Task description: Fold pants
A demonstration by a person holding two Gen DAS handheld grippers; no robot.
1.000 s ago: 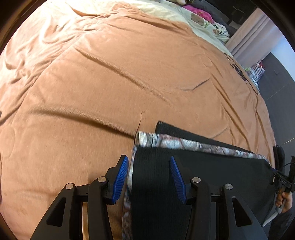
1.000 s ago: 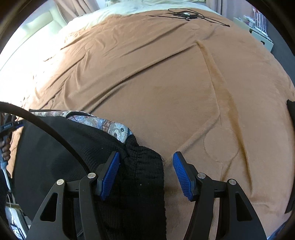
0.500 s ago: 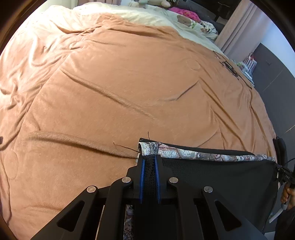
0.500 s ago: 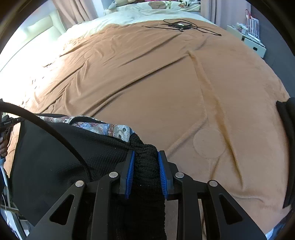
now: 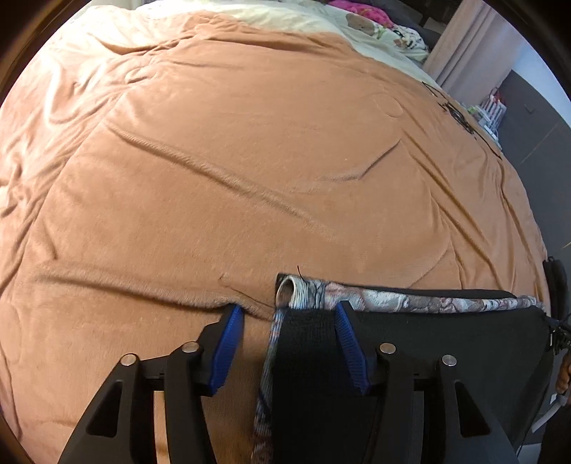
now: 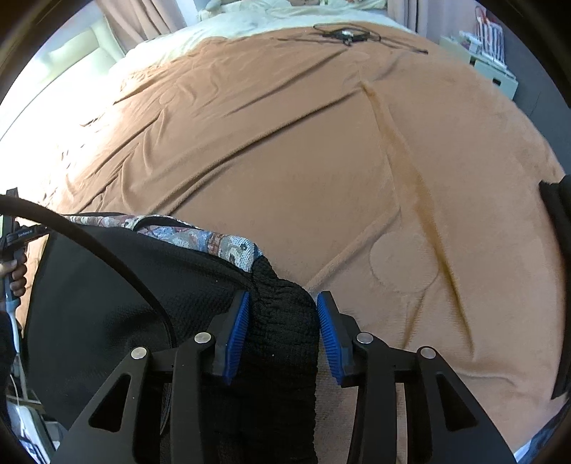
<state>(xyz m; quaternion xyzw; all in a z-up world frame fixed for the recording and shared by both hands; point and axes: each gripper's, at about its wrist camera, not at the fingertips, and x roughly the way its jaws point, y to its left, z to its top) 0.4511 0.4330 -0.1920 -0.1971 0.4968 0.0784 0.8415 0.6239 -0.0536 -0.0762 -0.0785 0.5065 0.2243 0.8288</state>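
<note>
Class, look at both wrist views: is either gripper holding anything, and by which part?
Nothing is gripped. Both sets of jaws are opening: the left gripper straddles a corner of the black pants, the right gripper their bunched black edge, pads not pressing.

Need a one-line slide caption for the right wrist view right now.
Right gripper opening around the black pants waistband corner on the brown blanket.

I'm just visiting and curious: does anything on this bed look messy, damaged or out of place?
Mostly tidy. A loose dark thread sticks up from the patterned hem at the black pants' corner, and a tangle of cables lies at the brown blanket's far end.
</note>
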